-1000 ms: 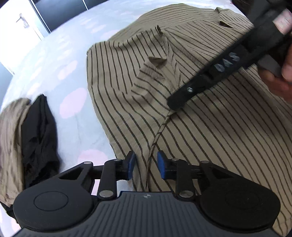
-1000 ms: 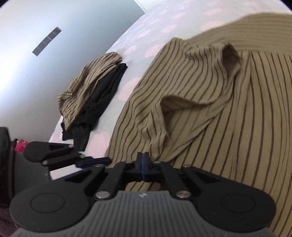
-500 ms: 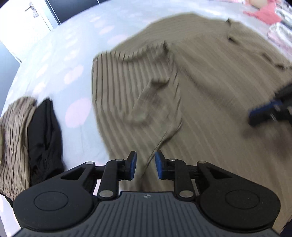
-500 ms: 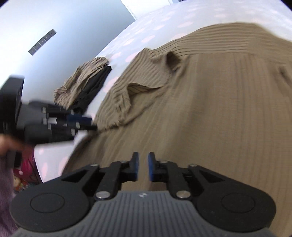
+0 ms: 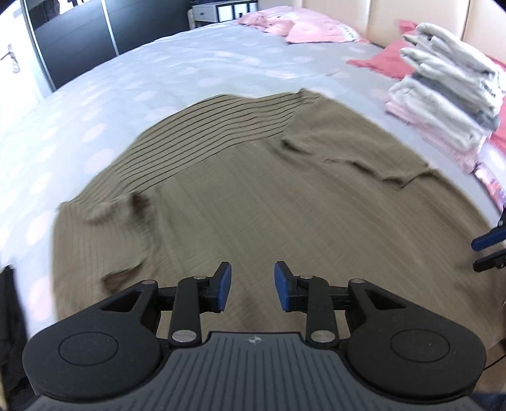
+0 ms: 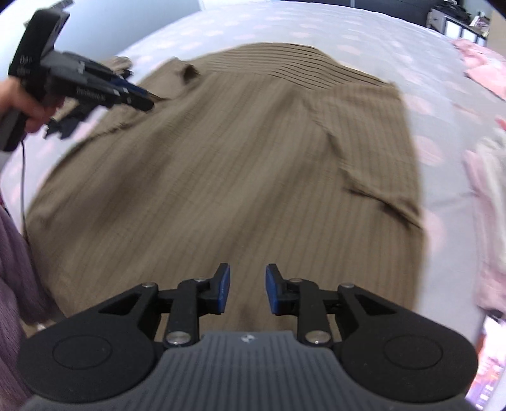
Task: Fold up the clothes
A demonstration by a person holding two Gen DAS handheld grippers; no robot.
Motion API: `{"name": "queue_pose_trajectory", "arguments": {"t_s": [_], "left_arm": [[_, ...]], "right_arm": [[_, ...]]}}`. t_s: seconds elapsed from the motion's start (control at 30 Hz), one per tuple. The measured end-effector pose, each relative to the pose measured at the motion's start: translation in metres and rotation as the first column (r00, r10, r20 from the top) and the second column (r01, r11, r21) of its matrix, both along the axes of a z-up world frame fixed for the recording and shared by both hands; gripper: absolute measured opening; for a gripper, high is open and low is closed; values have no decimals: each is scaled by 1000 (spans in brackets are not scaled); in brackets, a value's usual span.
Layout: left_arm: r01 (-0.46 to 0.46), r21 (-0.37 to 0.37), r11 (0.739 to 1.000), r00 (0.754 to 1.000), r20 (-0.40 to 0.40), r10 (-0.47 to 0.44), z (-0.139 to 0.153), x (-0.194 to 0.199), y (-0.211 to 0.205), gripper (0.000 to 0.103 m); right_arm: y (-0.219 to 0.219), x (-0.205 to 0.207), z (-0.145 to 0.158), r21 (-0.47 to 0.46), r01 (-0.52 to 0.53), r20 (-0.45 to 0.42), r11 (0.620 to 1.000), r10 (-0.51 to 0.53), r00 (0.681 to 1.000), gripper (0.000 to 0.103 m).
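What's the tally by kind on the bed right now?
Striped olive garment, spread flat: 1
Stack of folded grey, white and pink clothes: 1
Pink pillows: 1 group, too blurred to split
Red cloth under the stack: 1
Dark clothing at the left edge: 1
Total: 5

I am looking across a pale bedspread [image 5: 164,72] dotted with faint pink spots. Pink pillows [image 5: 297,27] are lying at the far end against a cream padded headboard [image 5: 420,12]. Dark wardrobe doors [image 5: 76,38] are standing beyond the bed's left side, and a white drawer unit [image 5: 221,12] is sitting beside them.
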State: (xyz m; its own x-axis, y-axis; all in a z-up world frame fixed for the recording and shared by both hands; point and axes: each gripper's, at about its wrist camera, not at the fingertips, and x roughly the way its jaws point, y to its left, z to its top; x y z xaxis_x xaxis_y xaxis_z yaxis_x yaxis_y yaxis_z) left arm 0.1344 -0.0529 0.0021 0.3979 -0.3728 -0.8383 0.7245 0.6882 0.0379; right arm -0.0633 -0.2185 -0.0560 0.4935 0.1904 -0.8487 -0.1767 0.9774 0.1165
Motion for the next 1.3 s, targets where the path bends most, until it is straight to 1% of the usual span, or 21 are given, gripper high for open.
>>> {"name": "queue_pose_trajectory", "arguments": {"t_s": [0.1,0.17,0.27,0.33,0.37,0.43,0.53,0.6,0.73,0.83,0.93,1.0,1.07,1.1,1.13,1.2,1.3], "left_arm": [[-19,-60,998,998,-53,15,-2,17,-28,28],[-29,-87,996,997,-75,22,-2,32,-50,28],[-45,-120,992,996,-81,35,2,58,-85,28],[-57,-159,986,995,-90,43,4,78,-109,28],[-63,-173,983,994,-98,46,3,89,-121,28],[-70,-199,978,993,-109,48,2,111,-145,28],[-42,-214,976,995,-98,21,-5,138,-181,28],[-24,-214,976,995,-100,2,-12,156,-206,28],[-6,-193,981,991,-133,-20,-40,185,-248,28],[-1,-165,986,985,-172,-28,-64,203,-269,28],[23,-163,986,978,-200,-56,-83,213,-283,28],[46,-167,985,970,-227,-84,-93,217,-289,28],[70,-176,982,962,-247,-113,-98,221,-292,20],[80,-185,979,959,-253,-127,-100,222,-294,9],[89,-198,976,956,-259,-139,-99,223,-295,4],[112,-225,968,955,-246,-168,-94,225,-301,0],[156,-261,953,956,-201,-211,-81,228,-314,0]], "right_arm": [[-20,-3,-2,-99,5,2,995,-5,1000,28],[-28,1,-3,-175,-1,14,985,4,1000,28],[-45,6,-4,-277,-50,33,960,61,998,27],[-55,13,-7,-339,-75,40,938,94,995,27],[-61,14,-9,-354,-83,44,932,105,993,27],[-72,25,-14,-350,-79,50,933,103,993,27],[-83,37,-23,-356,-66,54,932,91,994,27],[-84,43,-28,-389,-75,69,918,111,991,27],[-81,51,-40,-479,-111,75,871,167,983,27],[-82,57,-47,-508,-124,73,853,186,980,28],[-85,60,-50,-498,-132,113,857,215,970,28],[-85,62,-55,-506,-142,116,851,230,966,27],[-84,64,-60,-517,-162,115,841,256,960,24],[-83,65,-62,-521,-166,118,837,264,957,21],[-84,66,-62,-515,-161,121,842,258,959,6],[-86,69,-60,-494,-140,126,858,230,965,4],[-90,75,-55,-465,-94,113,880,164,980,3]]}}
